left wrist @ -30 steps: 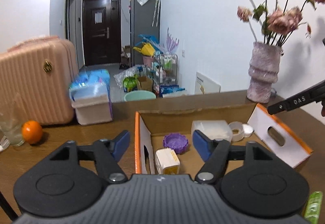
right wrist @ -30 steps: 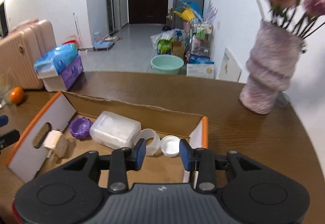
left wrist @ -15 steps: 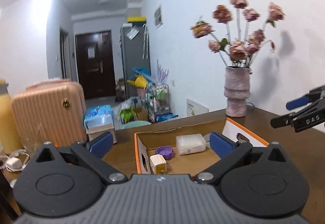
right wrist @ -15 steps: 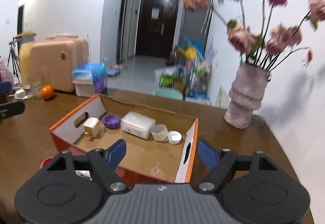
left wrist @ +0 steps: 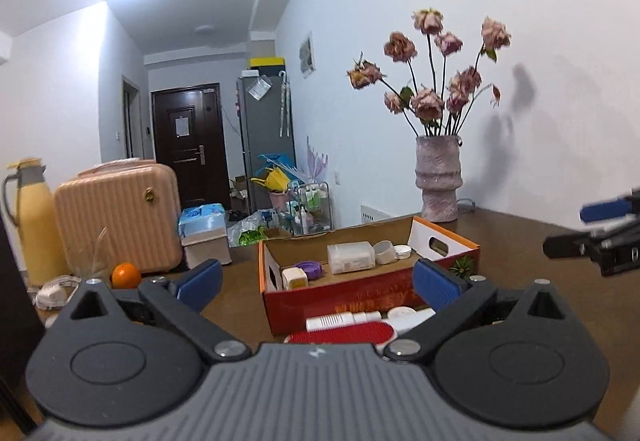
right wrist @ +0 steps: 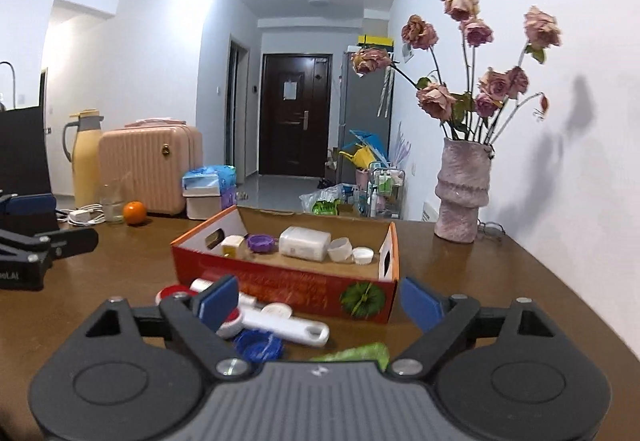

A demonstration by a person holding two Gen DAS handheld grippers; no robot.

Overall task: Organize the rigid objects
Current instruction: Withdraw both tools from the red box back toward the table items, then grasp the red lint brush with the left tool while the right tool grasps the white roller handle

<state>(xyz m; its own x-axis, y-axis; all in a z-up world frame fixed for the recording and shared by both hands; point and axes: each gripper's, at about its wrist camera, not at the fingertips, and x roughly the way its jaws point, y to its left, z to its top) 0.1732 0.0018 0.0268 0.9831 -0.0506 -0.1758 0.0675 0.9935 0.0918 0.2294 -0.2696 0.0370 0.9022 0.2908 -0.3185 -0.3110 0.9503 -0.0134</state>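
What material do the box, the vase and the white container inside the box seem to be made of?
Box: cardboard, likely; brown raw inside, glossy red print outside, cut handle holes.
Vase: probably ceramic or stone-like; rough, matte, mottled pink surface.
White container: looks like plastic; cloudy, slightly see-through, smooth with soft sheen.

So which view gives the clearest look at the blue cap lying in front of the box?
The right wrist view: the blue cap lies on the table just beyond the gripper body, beside the white opener. In the left wrist view it cannot be seen; only the white and red items show there.
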